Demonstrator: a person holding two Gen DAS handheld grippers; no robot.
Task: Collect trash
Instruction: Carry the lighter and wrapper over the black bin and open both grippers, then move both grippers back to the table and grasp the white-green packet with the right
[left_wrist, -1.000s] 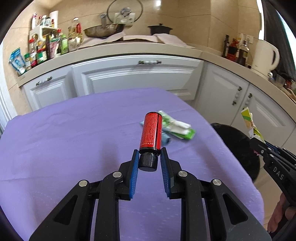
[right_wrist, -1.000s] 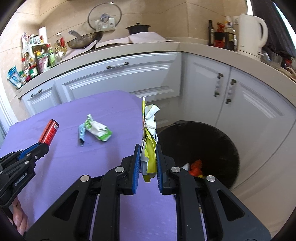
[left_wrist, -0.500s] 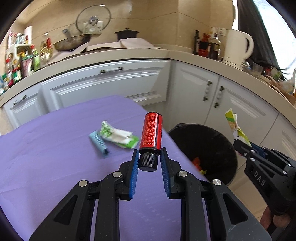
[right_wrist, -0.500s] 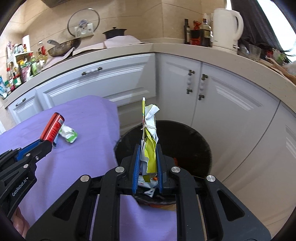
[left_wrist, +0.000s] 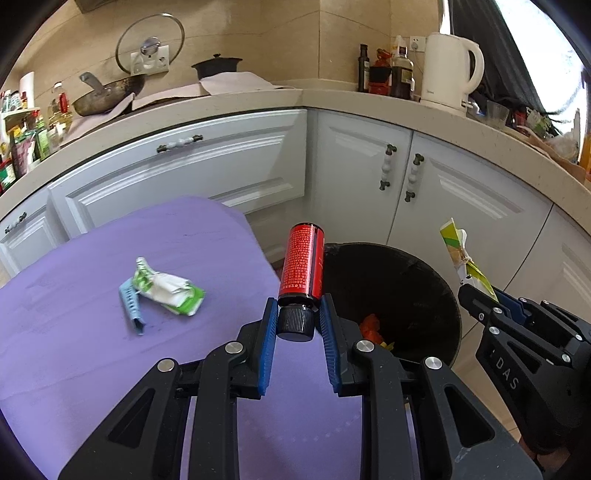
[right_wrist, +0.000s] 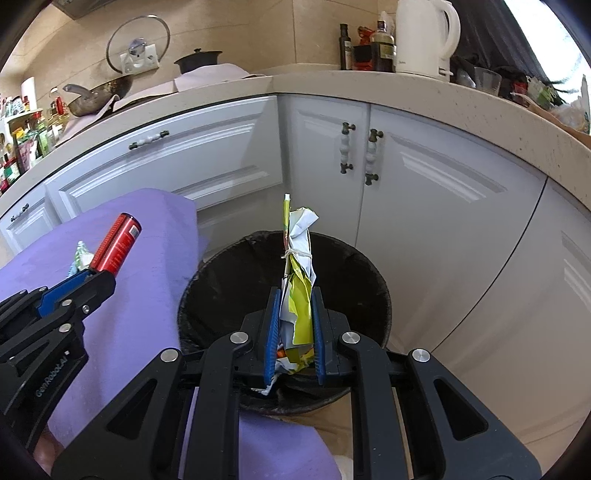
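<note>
A: Checking hazards first, largest item down. The bin (right_wrist: 258, 266) stands on the floor just beside the purple table (left_wrist: 92, 332), below the white cabinets (left_wrist: 461, 192). It already holds some scraps. What could go wrong at release?

B: Judged from position: the left tongs (left_wrist: 295, 328) sit over the table edge, beside the bin's rim rather than above its mouth. Opening there would likely drop the bottle (left_wrist: 302, 266) onto the table or floor. A round bottle would probably roll.

A: And the right tongs (right_wrist: 294, 325)?

B: Lower risk. They hang above the bin opening. The wrapper bundle (right_wrist: 297, 266) is light and tall, so it may cling to a pad or tip outside the rim.

A: State of each tool?

B: Left tongs: narrow, clamped on the bottle's black cap (left_wrist: 295, 325), red body projecting forward. Right tongs: nearly closed, pinching the bundle's lower part, its tied upper end standing clear.

A: Remaining trash?

B: A green-white wrapper (left_wrist: 170, 291) and a blue clip (left_wrist: 130, 306) lie touching on the table, well apart from both tongs.
</note>
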